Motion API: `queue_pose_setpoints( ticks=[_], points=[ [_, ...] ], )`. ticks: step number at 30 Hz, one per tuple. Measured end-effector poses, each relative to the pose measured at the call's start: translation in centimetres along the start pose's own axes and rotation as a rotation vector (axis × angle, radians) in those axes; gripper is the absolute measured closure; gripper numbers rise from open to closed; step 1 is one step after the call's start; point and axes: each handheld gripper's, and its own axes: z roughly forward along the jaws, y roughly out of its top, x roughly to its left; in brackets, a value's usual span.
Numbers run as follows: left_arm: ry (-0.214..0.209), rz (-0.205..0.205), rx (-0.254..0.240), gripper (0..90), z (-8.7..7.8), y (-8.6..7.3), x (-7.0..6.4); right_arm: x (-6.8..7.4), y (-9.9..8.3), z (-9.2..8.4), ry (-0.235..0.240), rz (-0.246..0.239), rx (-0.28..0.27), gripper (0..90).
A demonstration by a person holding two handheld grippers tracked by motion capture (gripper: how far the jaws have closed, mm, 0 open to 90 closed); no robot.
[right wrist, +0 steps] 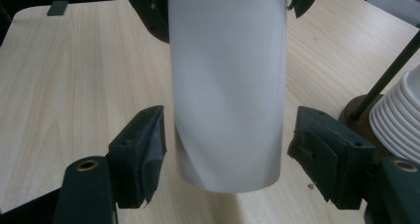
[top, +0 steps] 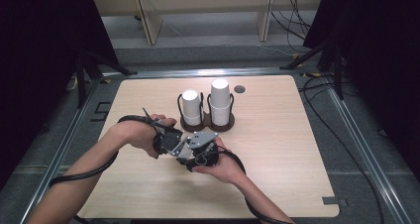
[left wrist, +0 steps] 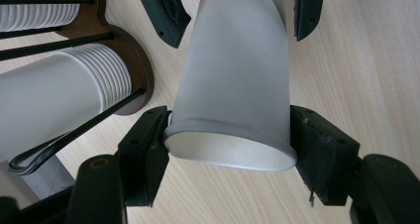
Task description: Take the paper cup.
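Near the middle of the wooden table (top: 277,149), just in front of the cup holder (top: 207,124) with its two white stacks, a white paper cup (left wrist: 237,80) is being held between both tools. It is being clamped at its rim by the left gripper (left wrist: 230,147), while the right gripper (right wrist: 228,149) is being kept slightly apart around its base end.

Matt white cup (left wrist: 237,80), wood-grain table (left wrist: 356,60)

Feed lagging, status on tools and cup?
Left tool shut on cup rim. Right tool open around its base. Cup stacks beside, nothing blocking.
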Motion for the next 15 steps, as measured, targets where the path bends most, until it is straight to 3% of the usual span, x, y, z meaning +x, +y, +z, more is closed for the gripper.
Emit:
queue_pose_setpoints(
  ticks=[2, 3, 4, 5, 6, 7, 9, 10, 13, 15],
  points=[
    [-0.002, -0.002, -0.003, 34.5, -0.03, 0.04, -0.03, -0.02, -0.08, 0.08, -0.005, -0.001, 0.001, 29.6],
    [-0.001, -0.001, -0.004, 34.6, -0.05, 0.08, -0.02, 0.25, -0.14, 0.05, -0.004, 0.052, 0.016, 29.7],
    [0.0, -0.003, -0.007, 34.6, -0.05, 0.1, -0.04, -0.05, -0.09, 0.13, -0.005, 0.002, 0.002, 29.8],
    [0.002, 0.002, -0.013, 34.6, -0.05, 0.14, 0.0, 0.0, -0.12, 0.17, -0.003, 0.014, 0.007, 30.1],
    [0.011, 0.034, -0.016, 34.5, -0.12, 0.25, 0.25, 0.01, -0.12, 0.2, 0.004, 0.012, 0.005, 30.2],
    [0.0, 0.004, -0.015, 34.6, -0.1, 0.2, 0.04, -0.02, -0.11, 0.14, 0.005, 0.01, 0.011, 30.3],
    [-0.007, 0.0, -0.022, 34.6, -0.1, 0.21, 0.02, -0.09, -0.16, 0.12, 0.012, 0.003, 0.017, 30.8],
    [-0.007, -0.003, -0.026, 34.6, -0.11, 0.21, 0.01, 0.23, -0.25, 0.16, 0.002, 0.05, 0.024, 31.0],
    [-0.005, -0.011, -0.039, 34.6, -0.16, 0.15, -0.01, 0.23, -0.4, 0.23, 0.005, 0.045, 0.027, 32.7],
    [-0.004, -0.017, -0.045, 34.7, -0.22, 0.13, 0.01, 0.14, -0.47, 0.37, 0.007, 0.016, 0.017, 34.3]
  ],
)
